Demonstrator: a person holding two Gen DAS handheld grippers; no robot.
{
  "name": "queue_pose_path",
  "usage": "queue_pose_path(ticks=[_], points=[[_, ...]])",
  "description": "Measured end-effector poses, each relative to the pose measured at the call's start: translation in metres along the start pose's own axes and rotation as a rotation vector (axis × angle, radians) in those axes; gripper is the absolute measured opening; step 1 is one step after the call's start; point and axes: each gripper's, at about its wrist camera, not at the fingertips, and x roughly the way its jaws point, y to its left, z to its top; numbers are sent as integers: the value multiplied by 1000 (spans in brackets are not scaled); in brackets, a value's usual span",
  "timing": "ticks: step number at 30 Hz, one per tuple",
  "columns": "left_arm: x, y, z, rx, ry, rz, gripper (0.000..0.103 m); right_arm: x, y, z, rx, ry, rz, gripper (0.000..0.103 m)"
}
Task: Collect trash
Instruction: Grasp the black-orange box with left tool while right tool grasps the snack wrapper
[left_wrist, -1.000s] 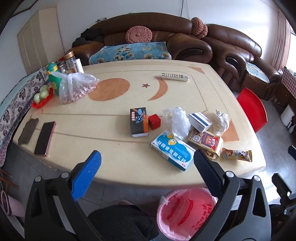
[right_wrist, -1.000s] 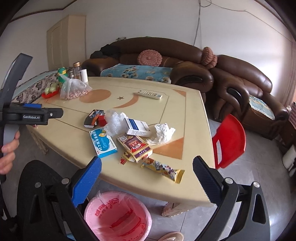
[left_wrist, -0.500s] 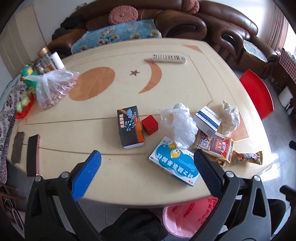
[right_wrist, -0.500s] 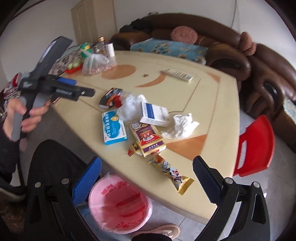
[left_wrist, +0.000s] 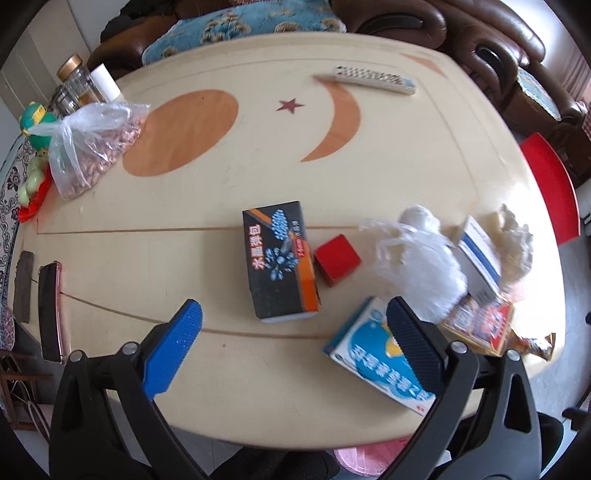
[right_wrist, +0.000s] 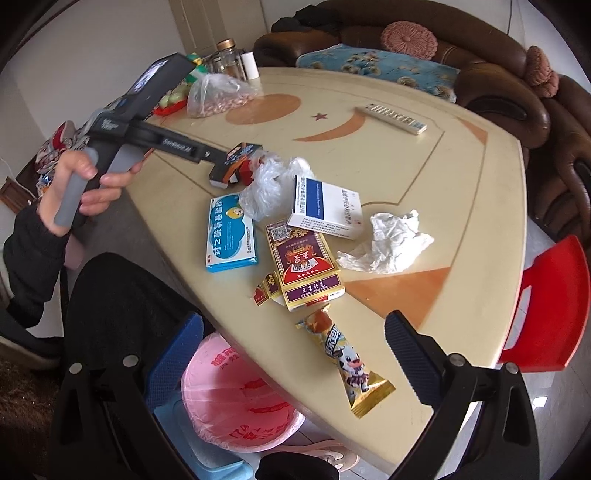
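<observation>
Trash lies on the cream table (left_wrist: 258, 177): a black box (left_wrist: 277, 258), a red cube (left_wrist: 337, 259), a clear plastic bag (left_wrist: 417, 258), a blue-and-white box (left_wrist: 376, 354), a white box (right_wrist: 325, 212), a maroon cigarette pack (right_wrist: 304, 264), a crumpled tissue (right_wrist: 388, 243) and a snack wrapper (right_wrist: 343, 362). My left gripper (left_wrist: 291, 347) is open and empty, just short of the black box. My right gripper (right_wrist: 295, 354) is open and empty, over the table edge near the wrapper. The pink-lined bin (right_wrist: 232, 398) stands on the floor below.
A bag of peanuts (left_wrist: 88, 147), jars (left_wrist: 74, 85), a remote (left_wrist: 373, 79), a phone (left_wrist: 50, 310) and a dark wallet (left_wrist: 24, 288) lie on the table. A red chair (right_wrist: 546, 306) stands at the right. Brown sofas (right_wrist: 480, 66) are behind.
Both grippers have moved forward and down toward the table. The left one has closed in on the black box, the right one on the snack wrapper. Both stay open.
</observation>
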Motion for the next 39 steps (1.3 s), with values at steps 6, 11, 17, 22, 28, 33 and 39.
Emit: queue_pose_path(ticks=[6,11,17,22,28,33,39], points=[[20,21,17,-64,35,-18,98,16,-14,1,21,23,7,97],[36,26,32,-89,61,-28,98,28,-18,0,15,42,21,97],[56,28,42,-111,105,-25,98,42,-15,0,-40,94,53,97],[69,30,48,-129,122,2,98,50,-16,-1,-91,132,58,96],[82,35,57,-146,154,7,98,63,-23,-5,-120,181,41,90],[97,37,61,-160,180,4,98,76,-26,-12,-145,227,30,86],[112,37,64,-168,207,12,98,88,-30,-16,-161,253,3,81]])
